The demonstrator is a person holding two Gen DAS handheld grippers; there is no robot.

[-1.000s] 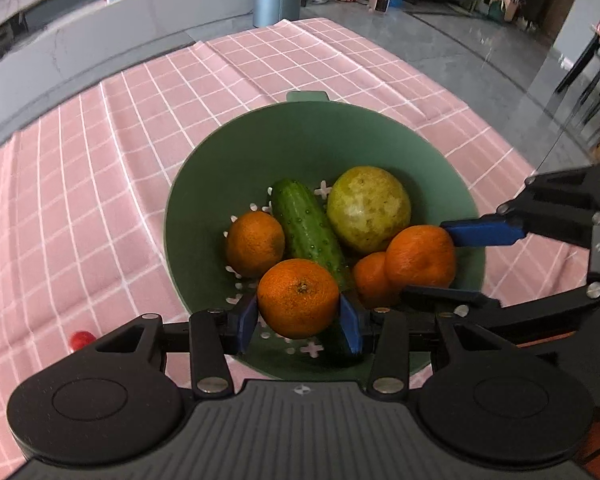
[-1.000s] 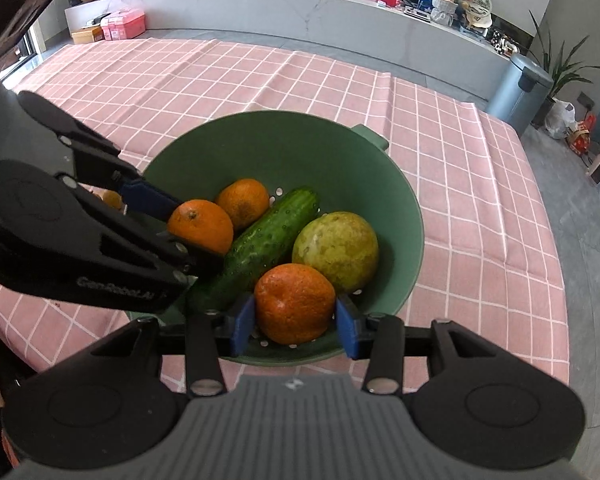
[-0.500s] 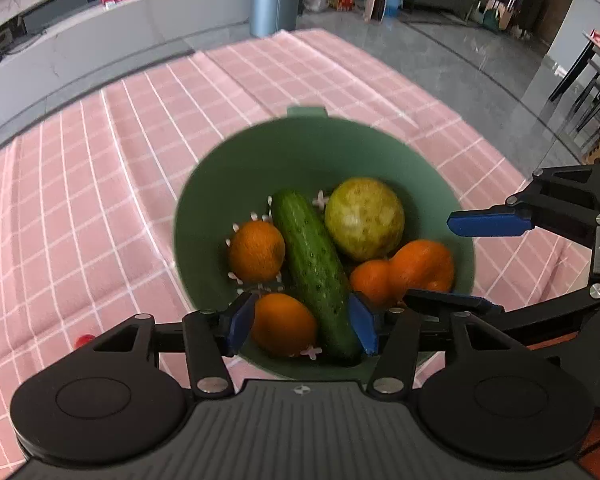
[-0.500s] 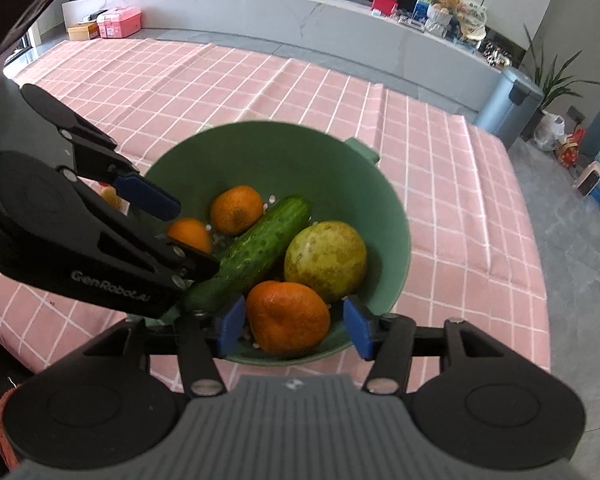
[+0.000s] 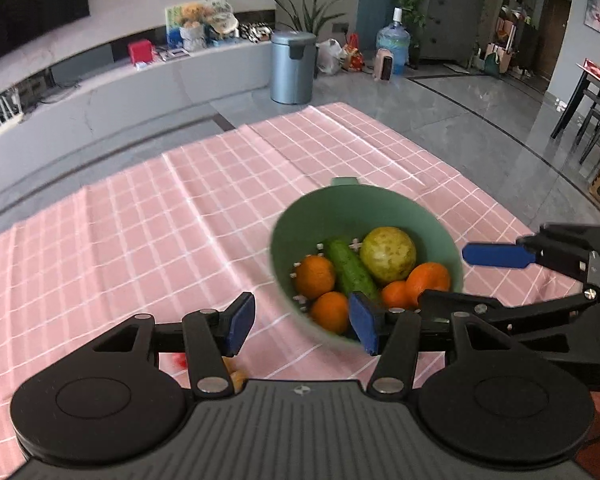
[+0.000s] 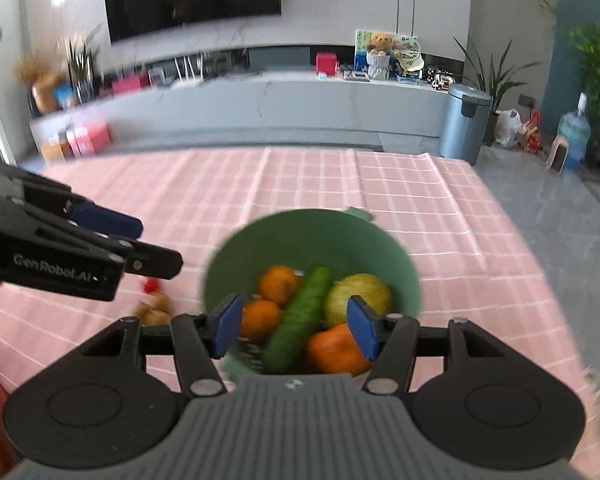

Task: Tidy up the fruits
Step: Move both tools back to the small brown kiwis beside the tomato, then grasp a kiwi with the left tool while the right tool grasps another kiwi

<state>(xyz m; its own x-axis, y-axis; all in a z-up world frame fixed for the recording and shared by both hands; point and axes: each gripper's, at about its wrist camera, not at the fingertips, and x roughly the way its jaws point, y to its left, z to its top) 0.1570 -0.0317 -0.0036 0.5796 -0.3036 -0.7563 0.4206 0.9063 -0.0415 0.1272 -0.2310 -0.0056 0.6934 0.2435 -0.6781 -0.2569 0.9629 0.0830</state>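
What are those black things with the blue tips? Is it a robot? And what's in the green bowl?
No robot: a person holds a two-finger grabber in each hand, with a camera on each one. One picture looks along the left gripper, the other along the right gripper. Both are empty. The left one is open; the right one's jaws are opening. On the pink checked tablecloth stands a green bowl holding oranges, a cucumber and a round yellow-green fruit. A small red thing and brownish bits lie beside the bowl.

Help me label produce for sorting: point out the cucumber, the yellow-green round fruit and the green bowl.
cucumber [image 5: 350, 270]: left wrist view, middle of its length.
yellow-green round fruit [image 5: 387, 255]: left wrist view, centre of its skin.
green bowl [image 5: 360, 204]: left wrist view, bare inner far wall.
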